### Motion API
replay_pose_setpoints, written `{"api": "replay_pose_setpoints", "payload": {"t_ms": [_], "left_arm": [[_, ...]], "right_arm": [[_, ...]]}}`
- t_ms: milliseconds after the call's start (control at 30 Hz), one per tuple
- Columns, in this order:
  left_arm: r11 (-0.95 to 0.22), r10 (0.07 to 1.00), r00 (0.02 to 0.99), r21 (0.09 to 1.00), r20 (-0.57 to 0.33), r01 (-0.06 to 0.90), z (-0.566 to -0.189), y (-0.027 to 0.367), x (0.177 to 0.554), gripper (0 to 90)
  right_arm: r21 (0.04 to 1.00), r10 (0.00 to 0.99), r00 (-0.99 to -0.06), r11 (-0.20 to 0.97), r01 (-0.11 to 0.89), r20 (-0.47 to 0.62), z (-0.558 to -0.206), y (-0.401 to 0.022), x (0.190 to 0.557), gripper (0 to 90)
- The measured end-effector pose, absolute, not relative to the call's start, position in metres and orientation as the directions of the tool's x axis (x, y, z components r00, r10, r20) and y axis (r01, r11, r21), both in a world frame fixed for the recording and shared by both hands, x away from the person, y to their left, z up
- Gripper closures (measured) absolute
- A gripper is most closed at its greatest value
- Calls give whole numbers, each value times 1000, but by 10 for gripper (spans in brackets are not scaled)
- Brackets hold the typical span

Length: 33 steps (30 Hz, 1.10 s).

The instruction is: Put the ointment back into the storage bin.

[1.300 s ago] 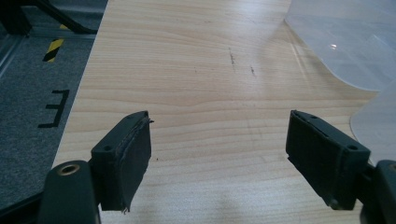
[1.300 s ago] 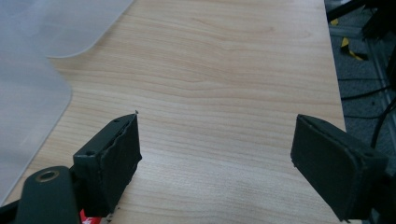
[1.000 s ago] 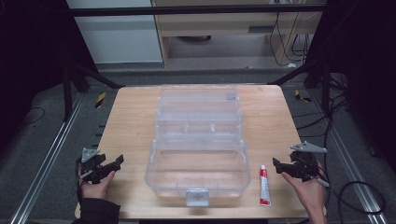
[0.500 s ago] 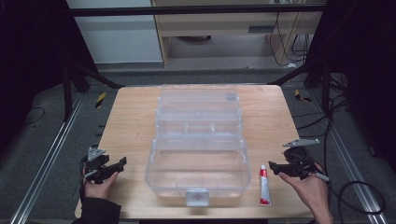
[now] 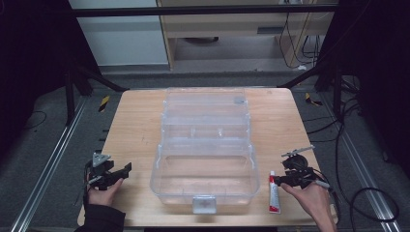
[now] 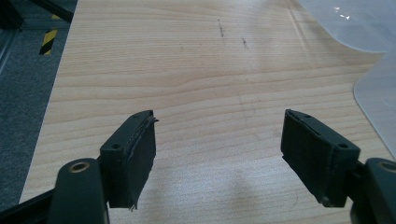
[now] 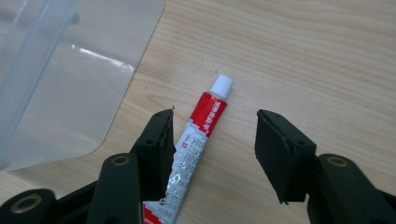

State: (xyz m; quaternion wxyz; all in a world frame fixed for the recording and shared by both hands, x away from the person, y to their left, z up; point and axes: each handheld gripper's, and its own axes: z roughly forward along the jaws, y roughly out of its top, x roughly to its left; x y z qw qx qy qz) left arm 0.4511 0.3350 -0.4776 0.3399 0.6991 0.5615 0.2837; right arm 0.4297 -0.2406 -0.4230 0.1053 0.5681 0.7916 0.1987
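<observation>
Zero items have made it into the clear plastic organiser box (image 5: 205, 159) so far, going by how things lie; its open trays look bare from the high view. My read is that the job in hand is picking up the little red-and-white tube (image 5: 273, 192) and getting it into that box, and we're right at the start of it. The tube is lying flat on the wooden table (image 5: 135, 125), just beside the box's near right corner, white cap pointing away from the person. The right gripper (image 7: 212, 144) has its jaws around the tube: in the right gripper view the tube (image 7: 198, 144) lies between the two black pads, right up against one of them with a clear gap to the other. The jaws have just been closing, but the far pad isn't pressing on anything yet, so I'd call it not gripped, just bracketed. The left gripper (image 6: 217, 147) sits over bare wood near the table's front left corner, jaws spread wide with nothing between them, though they've just been narrowing a bit. What's left, as I judge it: finish the squeeze, lift, carry over the box wall, and drop it in a tray.
</observation>
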Motion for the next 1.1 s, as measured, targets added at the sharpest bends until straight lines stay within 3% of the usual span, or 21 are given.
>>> {"api": "replay_pose_setpoints", "payload": {"t_ms": [300, 800, 1100], "left_arm": [[-145, 977, 211, 793, 21, 592, -478, 335, 452, 267], [-148, 976, 216, 789, 20, 596, -478, 335, 452, 276], [-143, 976, 216, 789, 13, 598, -478, 335, 452, 282]], "right_arm": [[376, 942, -326, 276, 885, 76, -437, -229, 433, 579], [296, 949, -313, 293, 909, 21, -454, -220, 445, 582], [247, 938, -348, 336, 909, 5, -462, -217, 452, 686]]}}
